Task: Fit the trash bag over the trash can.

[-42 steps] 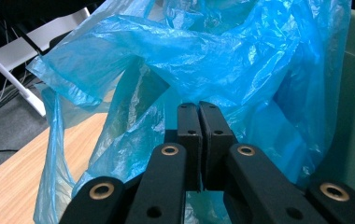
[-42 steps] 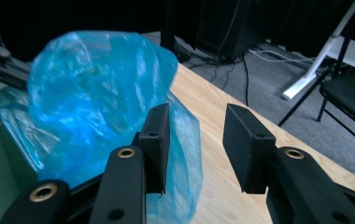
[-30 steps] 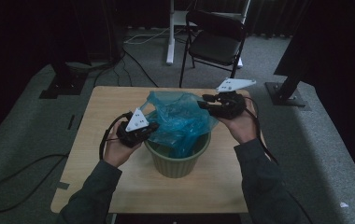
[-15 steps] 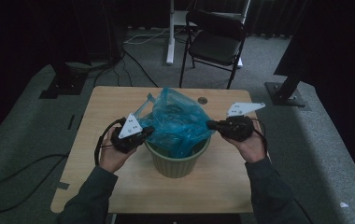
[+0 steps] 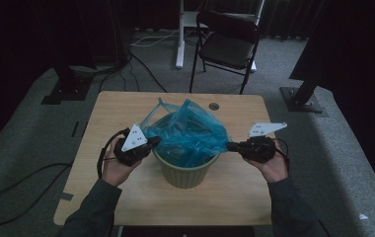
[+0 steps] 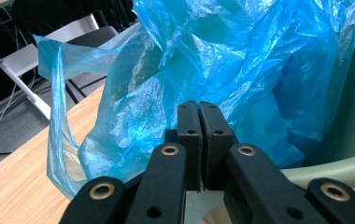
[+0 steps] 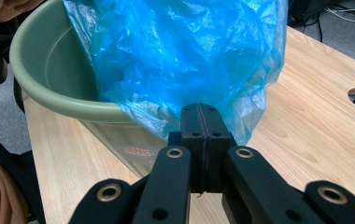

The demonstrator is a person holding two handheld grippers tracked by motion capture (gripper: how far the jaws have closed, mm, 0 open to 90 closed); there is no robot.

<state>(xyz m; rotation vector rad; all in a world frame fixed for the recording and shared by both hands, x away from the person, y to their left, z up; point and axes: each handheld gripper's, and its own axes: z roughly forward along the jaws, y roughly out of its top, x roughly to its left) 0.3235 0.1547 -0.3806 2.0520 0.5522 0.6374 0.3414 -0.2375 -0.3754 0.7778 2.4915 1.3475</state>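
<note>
Bag (image 5: 188, 133) in bin (image 5: 185, 173), pinched between left tongs (image 5: 152, 143), right tongs (image 5: 230, 146).

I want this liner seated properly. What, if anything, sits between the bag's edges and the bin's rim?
Nothing visible does. Each gripper, left gripper and right gripper, pinches the blue bag at opposite sides of the green bin, and its rim is bare.

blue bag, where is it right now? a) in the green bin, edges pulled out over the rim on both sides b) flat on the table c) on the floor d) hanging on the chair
a: the blue bag sits in the green bin, each hand-held gripper pinching an edge drawn over the rim.
</note>
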